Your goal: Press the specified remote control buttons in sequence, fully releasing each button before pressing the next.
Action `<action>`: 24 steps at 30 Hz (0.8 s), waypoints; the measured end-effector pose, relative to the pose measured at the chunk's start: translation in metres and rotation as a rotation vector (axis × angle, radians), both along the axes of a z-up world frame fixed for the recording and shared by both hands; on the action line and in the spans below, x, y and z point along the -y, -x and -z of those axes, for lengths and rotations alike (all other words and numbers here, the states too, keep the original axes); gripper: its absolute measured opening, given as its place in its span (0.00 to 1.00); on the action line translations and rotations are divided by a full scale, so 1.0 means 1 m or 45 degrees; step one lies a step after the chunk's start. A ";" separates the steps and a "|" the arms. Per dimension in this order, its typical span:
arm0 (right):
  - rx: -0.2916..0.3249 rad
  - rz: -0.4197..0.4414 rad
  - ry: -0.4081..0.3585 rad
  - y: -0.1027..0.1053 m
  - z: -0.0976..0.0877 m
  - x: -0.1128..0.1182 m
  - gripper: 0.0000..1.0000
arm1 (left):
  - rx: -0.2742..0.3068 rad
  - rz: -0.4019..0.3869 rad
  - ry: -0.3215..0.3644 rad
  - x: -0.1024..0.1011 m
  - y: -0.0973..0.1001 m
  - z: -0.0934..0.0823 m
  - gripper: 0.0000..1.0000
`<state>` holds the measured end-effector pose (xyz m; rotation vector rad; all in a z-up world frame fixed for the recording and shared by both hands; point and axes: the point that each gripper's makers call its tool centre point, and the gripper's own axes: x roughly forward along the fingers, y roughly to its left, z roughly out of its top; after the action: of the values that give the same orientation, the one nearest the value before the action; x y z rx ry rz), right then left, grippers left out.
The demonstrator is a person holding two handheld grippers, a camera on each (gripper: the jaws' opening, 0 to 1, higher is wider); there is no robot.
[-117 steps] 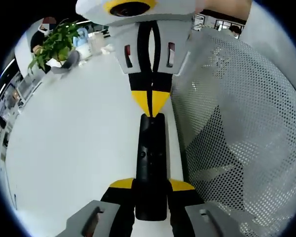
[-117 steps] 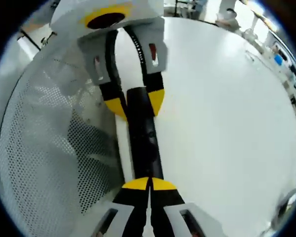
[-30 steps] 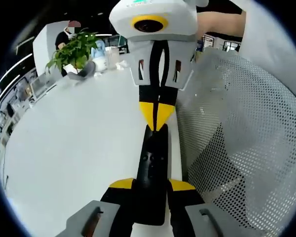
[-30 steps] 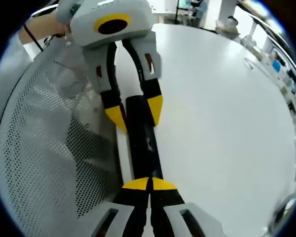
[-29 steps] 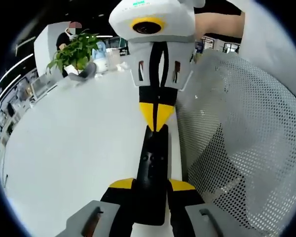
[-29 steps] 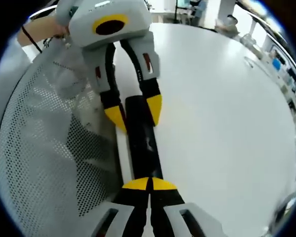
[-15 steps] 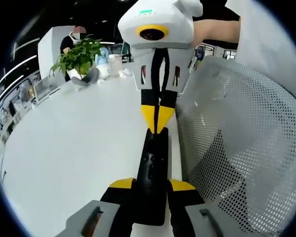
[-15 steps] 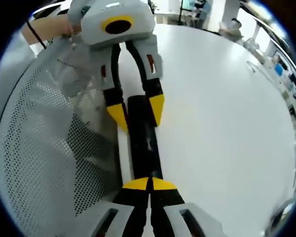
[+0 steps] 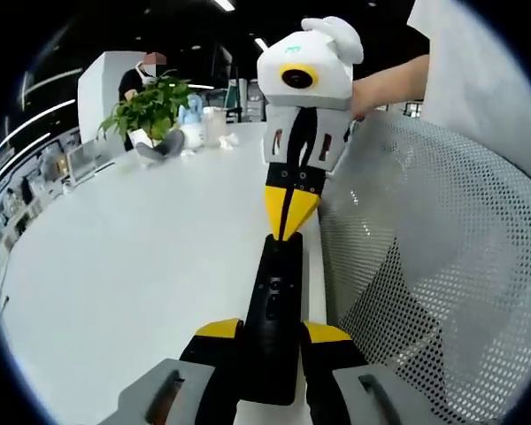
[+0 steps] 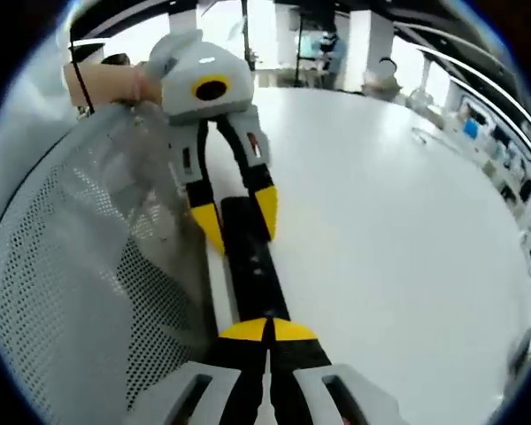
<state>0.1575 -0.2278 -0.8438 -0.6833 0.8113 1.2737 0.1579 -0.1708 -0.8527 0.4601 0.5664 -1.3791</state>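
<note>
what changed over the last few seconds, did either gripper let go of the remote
Neither let go. The left gripper stays shut on the remote control, and the right gripper stays shut with its tips on it. Both hands tilted up, showing more room. The remote hasn't shifted between them.

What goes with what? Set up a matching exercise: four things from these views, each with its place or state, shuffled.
Things:
1. slim black remote control
2. green leafy potted plant
3. white perforated mesh chair back
4. right claw

Places or states:
a. at the far end of the white table
b. gripped between the jaws of the left claw
c. jaws shut, yellow tips at the remote's end
d. alongside the table edge

Pairs: 1-b, 2-a, 3-d, 4-c
</note>
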 end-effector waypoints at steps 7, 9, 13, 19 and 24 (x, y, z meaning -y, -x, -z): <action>0.013 -0.062 0.045 0.000 -0.001 -0.008 0.00 | 0.001 -0.001 0.003 0.000 0.000 0.000 0.26; 0.011 -0.078 0.047 0.000 -0.001 -0.008 0.00 | 0.001 -0.003 0.004 0.000 0.000 0.000 0.26; -0.001 -0.087 0.041 0.000 -0.001 -0.012 0.00 | 0.002 -0.002 0.005 0.000 0.000 0.000 0.26; 0.006 -0.127 0.076 0.001 0.001 -0.012 0.00 | 0.001 -0.001 0.006 0.000 0.000 0.000 0.26; 0.047 -0.216 0.166 0.003 0.003 -0.012 0.00 | 0.000 0.003 0.009 0.000 0.000 0.000 0.26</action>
<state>0.1550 -0.2154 -0.8465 -0.8933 0.8252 1.3644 0.1576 -0.1705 -0.8526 0.4555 0.5613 -1.3832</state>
